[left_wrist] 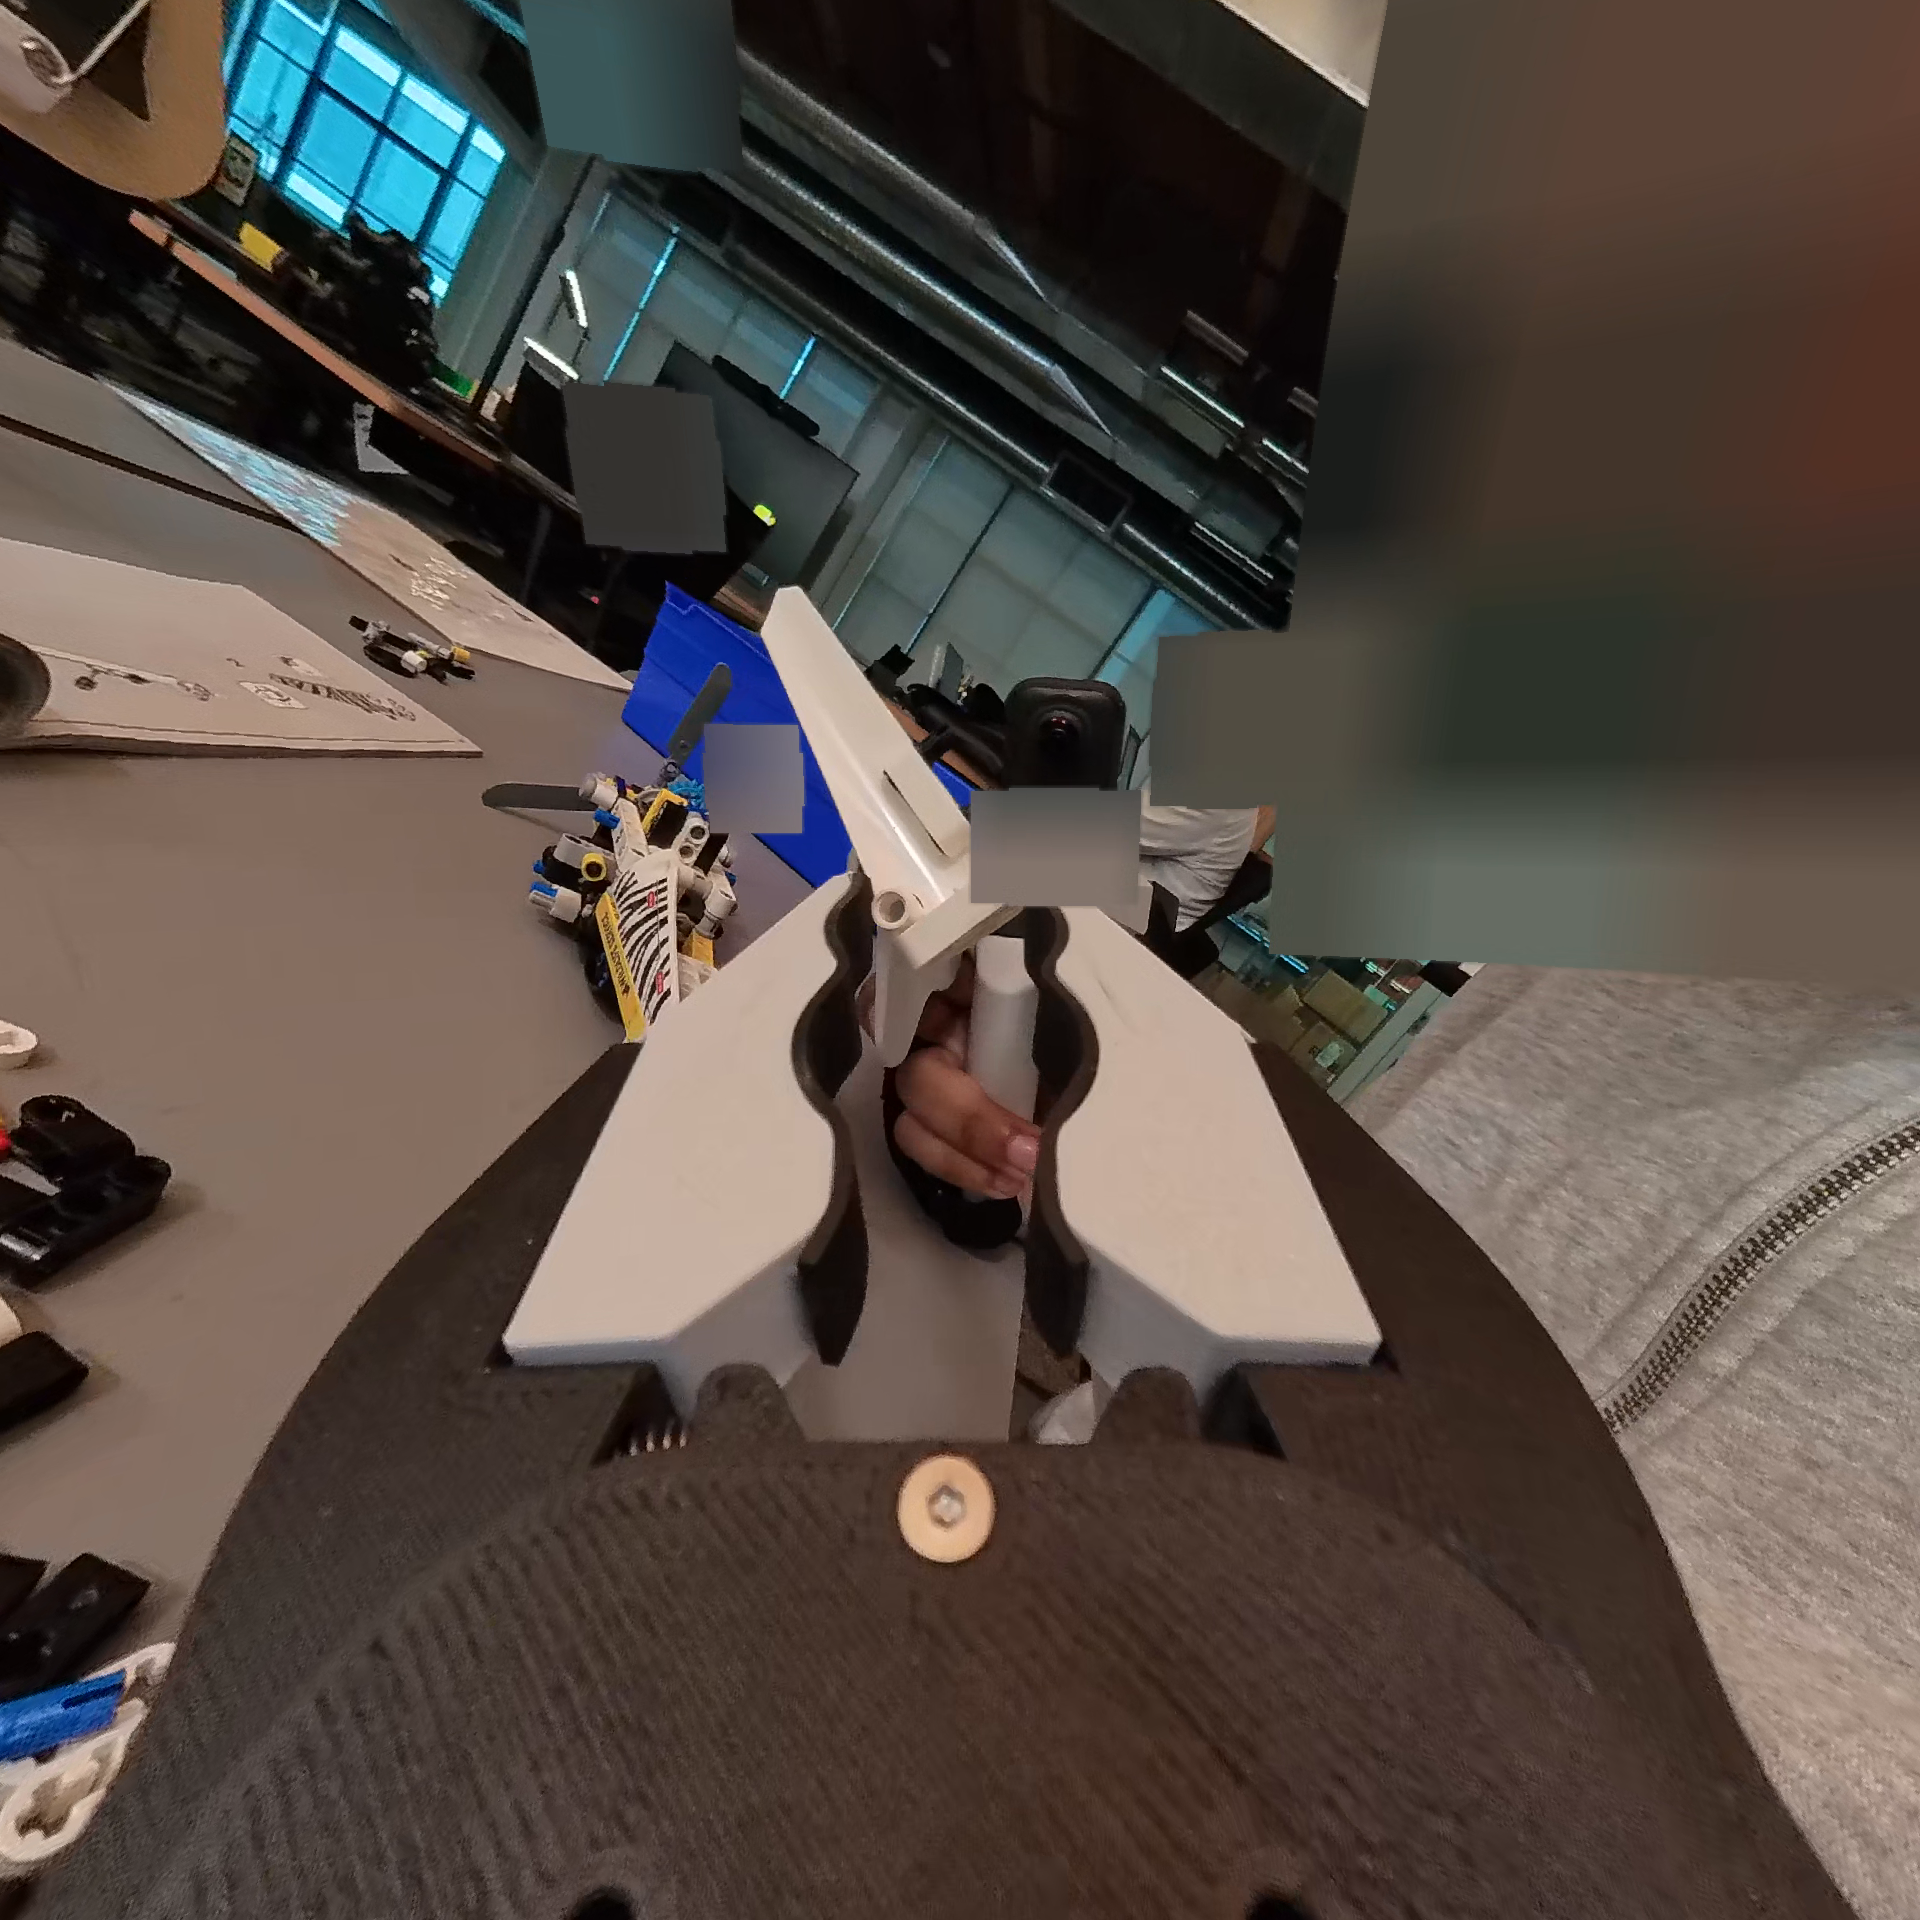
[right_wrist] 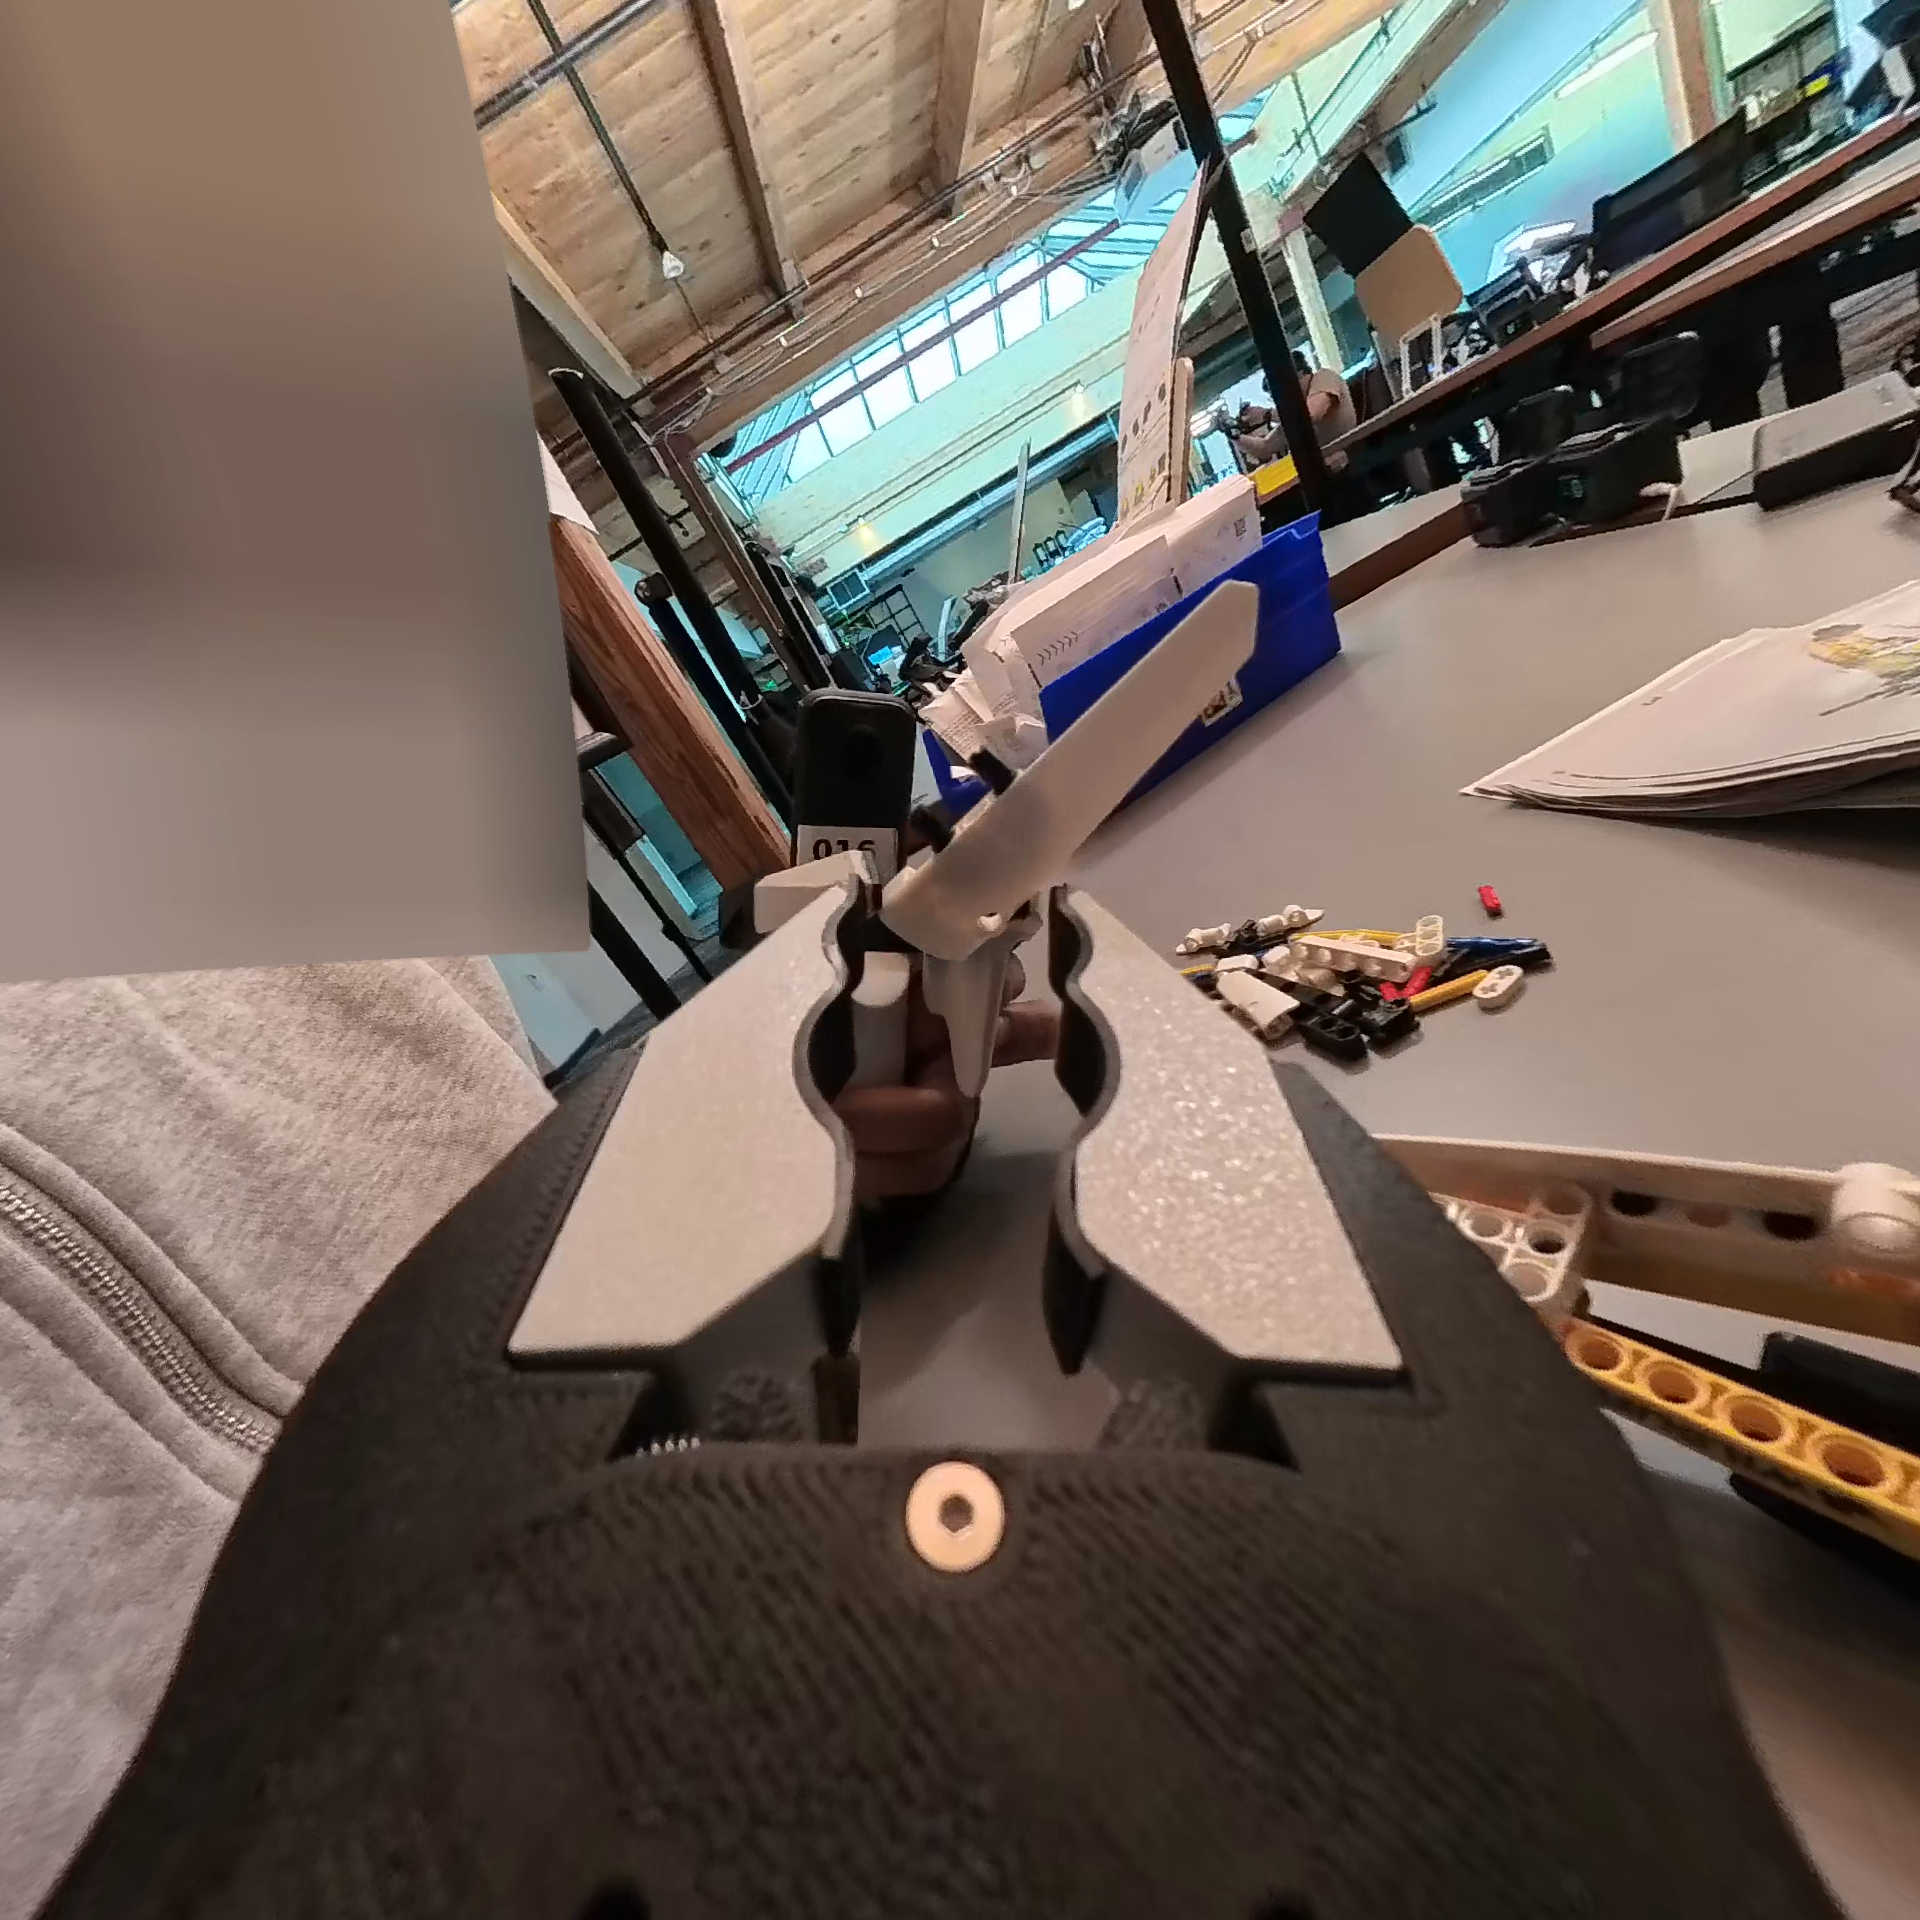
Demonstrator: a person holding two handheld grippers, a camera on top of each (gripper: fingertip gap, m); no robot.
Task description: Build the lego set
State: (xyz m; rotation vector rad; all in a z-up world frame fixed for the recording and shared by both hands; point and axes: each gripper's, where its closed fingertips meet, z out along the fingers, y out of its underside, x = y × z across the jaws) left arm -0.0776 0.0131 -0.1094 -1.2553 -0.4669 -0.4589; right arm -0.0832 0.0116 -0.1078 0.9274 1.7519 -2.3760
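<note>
A long white Lego panel (left_wrist: 862,727) stands tilted in the air between my two grippers, which face each other tip to tip. My left gripper (left_wrist: 951,904) is shut on the panel's lower end, where a pin hole shows. In the right wrist view the same panel (right_wrist: 1101,769) slants up to the right, and my right gripper (right_wrist: 956,904) is shut on its base. Each view shows the other gripper's narrow white fingers (left_wrist: 1003,1008) (right_wrist: 878,1018), its camera and a hand behind them. A part-built striped model (left_wrist: 644,904) lies on the grey table (left_wrist: 312,987).
Instruction booklets (left_wrist: 208,665) (right_wrist: 1714,738) lie open on the table. A blue bin (right_wrist: 1195,644) stands behind. Loose parts (right_wrist: 1351,966) lie in a pile, and black parts (left_wrist: 62,1174) lie at the left. A yellow and white beam assembly (right_wrist: 1662,1236) lies near my right gripper. A grey hoodie (left_wrist: 1662,1247) is close by. The tips of both grippers are at nearly the same place.
</note>
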